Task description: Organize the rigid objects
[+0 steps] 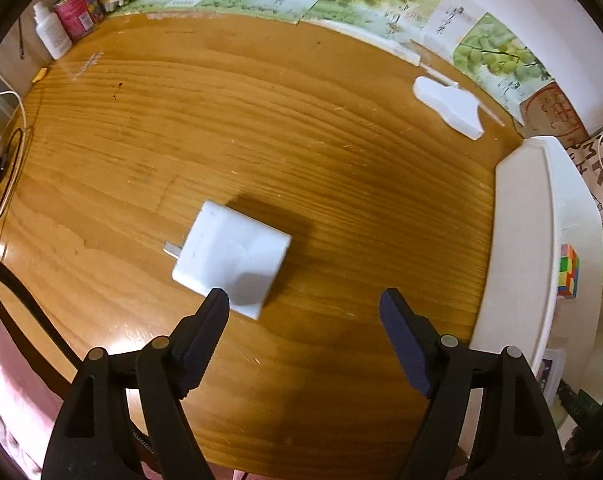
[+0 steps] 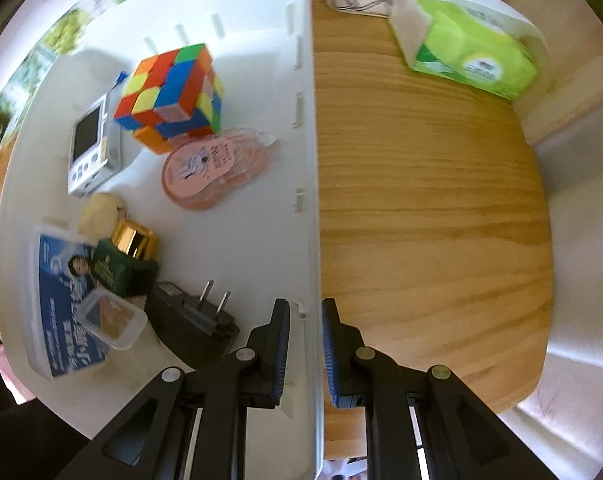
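A white charger plug (image 1: 231, 256) lies flat on the wooden table (image 1: 261, 120), its metal prongs pointing left. My left gripper (image 1: 303, 294) hangs open just above and to the right of it; the left fingertip (image 1: 217, 300) overlaps the charger's near corner and nothing sits between the pads. My right gripper (image 2: 305, 308) points down, shut on the side wall of a white bin (image 2: 307, 120). Inside the bin lie a colour cube (image 2: 173, 92), a pink tape dispenser (image 2: 209, 168), a small white screen device (image 2: 91, 148), a black adapter (image 2: 193, 320) and a blue box (image 2: 61, 300).
The white bin (image 1: 521, 220) stands at the table's right side with the cube (image 1: 568, 270) inside. A flat white piece (image 1: 449, 106) lies at the far right of the table. Bottles and cartons (image 1: 77, 12) crowd the far left corner. A green tissue box (image 2: 469, 52) sits beyond the bin.
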A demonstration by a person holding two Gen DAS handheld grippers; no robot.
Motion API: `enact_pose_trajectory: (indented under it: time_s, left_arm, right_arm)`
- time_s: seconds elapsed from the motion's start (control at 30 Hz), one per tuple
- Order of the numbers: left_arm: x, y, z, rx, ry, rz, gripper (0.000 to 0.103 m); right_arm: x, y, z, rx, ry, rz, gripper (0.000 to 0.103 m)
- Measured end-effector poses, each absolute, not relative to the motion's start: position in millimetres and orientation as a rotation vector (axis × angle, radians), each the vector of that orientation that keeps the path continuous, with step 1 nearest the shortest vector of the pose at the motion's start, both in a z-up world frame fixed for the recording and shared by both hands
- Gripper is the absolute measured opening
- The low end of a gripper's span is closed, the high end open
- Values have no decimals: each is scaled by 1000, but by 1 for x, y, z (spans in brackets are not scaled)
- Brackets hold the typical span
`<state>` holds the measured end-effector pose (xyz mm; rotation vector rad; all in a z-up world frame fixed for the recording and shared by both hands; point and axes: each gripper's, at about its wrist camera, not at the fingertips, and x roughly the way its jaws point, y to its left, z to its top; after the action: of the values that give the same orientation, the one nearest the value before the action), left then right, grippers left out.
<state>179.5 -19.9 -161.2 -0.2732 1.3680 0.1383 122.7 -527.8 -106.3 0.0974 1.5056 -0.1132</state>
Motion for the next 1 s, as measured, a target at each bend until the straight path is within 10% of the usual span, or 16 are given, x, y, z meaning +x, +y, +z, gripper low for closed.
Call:
enact_pose_trajectory:
  time_s: [1.0]
  left_arm:
    - [206,24,-177,-293,1415,-71,89]
  right_arm:
    - [92,-515,-95,227,1442,-451,25]
